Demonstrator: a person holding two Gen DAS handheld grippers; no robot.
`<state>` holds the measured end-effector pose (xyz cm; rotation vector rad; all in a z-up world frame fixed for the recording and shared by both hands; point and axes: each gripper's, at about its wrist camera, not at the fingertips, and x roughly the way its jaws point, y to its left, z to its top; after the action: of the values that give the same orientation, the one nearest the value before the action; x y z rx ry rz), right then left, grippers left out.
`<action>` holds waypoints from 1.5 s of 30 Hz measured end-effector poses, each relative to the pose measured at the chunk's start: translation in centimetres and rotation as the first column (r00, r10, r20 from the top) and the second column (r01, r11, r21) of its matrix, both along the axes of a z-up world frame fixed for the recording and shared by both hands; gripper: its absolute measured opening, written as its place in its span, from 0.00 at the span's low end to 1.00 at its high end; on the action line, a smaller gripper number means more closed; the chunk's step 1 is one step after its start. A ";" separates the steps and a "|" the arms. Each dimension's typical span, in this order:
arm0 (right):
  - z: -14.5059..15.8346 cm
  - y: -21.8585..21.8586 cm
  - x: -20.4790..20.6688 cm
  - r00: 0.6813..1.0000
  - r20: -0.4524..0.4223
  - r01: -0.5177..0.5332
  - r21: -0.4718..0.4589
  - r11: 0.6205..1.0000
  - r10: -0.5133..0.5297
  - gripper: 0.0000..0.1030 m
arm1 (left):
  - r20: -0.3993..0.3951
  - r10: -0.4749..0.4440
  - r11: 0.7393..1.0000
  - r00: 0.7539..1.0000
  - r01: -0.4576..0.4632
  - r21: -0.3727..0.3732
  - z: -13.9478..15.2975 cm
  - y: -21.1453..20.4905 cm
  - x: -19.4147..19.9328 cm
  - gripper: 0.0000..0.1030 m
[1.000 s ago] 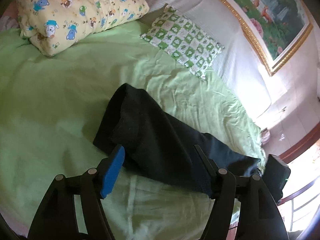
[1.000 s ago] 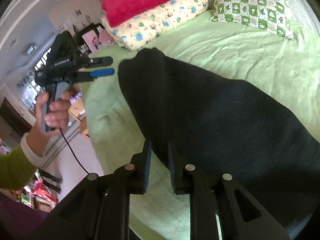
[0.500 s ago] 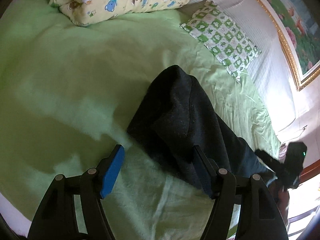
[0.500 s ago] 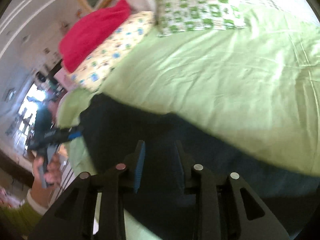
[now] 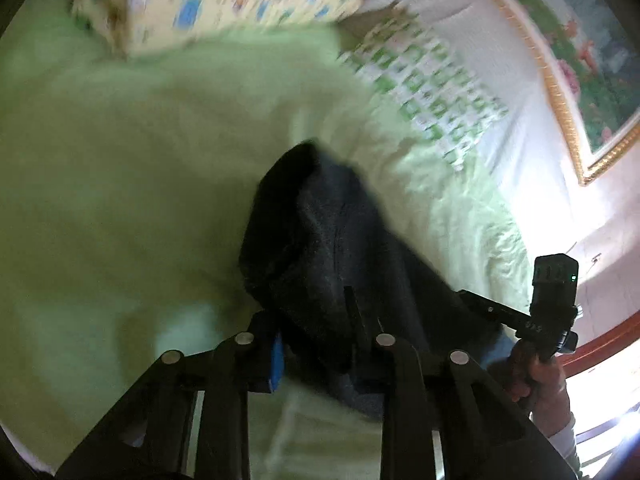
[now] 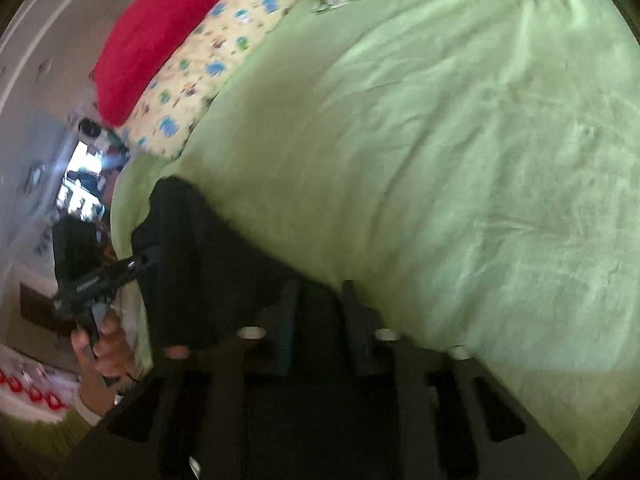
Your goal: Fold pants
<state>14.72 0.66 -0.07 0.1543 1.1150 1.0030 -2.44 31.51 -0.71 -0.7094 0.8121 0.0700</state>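
Dark pants (image 5: 328,248) lie folded lengthwise on the green bed sheet (image 5: 120,184). My left gripper (image 5: 312,320) is shut on one end of the pants, the cloth bunched between its fingers. My right gripper (image 6: 320,312) is shut on the other end of the pants (image 6: 200,248). In the left wrist view the right gripper (image 5: 472,304) shows at the far end of the cloth; in the right wrist view the left gripper (image 6: 148,260) touches the pants' far end. Both views are blurred.
A yellow printed pillow (image 5: 208,0) and a green checked pillow (image 5: 432,80) lie at the head of the bed. A red blanket (image 6: 160,32) sits on the yellow pillow. A framed picture (image 5: 580,60) hangs on the wall. The bed edge is near both hands.
My left gripper has closed on the pants' end; it was open before. Both grippers have moved in over the bed with the cloth, and the pants now bunch up between them.
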 end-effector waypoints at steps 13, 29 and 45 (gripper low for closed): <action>-1.0 0.7 0.1 0.979 0.063 0.192 0.006 0.981 -0.192 0.14 | -0.038 0.000 0.995 0.999 0.003 0.100 -0.1 1.5 -3.0 0.34; 4.0 -16.3 -11.5 0.868 0.105 0.463 0.181 0.868 -0.485 0.52 | 0.065 -0.231 0.932 0.971 0.202 0.301 7.3 -8.9 -1.3 0.73; 1.3 -30.5 -17.7 0.667 0.046 0.732 0.146 0.666 -0.744 0.52 | -0.004 -0.643 0.726 0.766 0.611 0.316 7.1 -28.3 6.6 0.74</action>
<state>-3.02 -29.88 1.20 0.6008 0.7730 0.3186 4.21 3.19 6.42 -0.1142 0.8808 -0.4552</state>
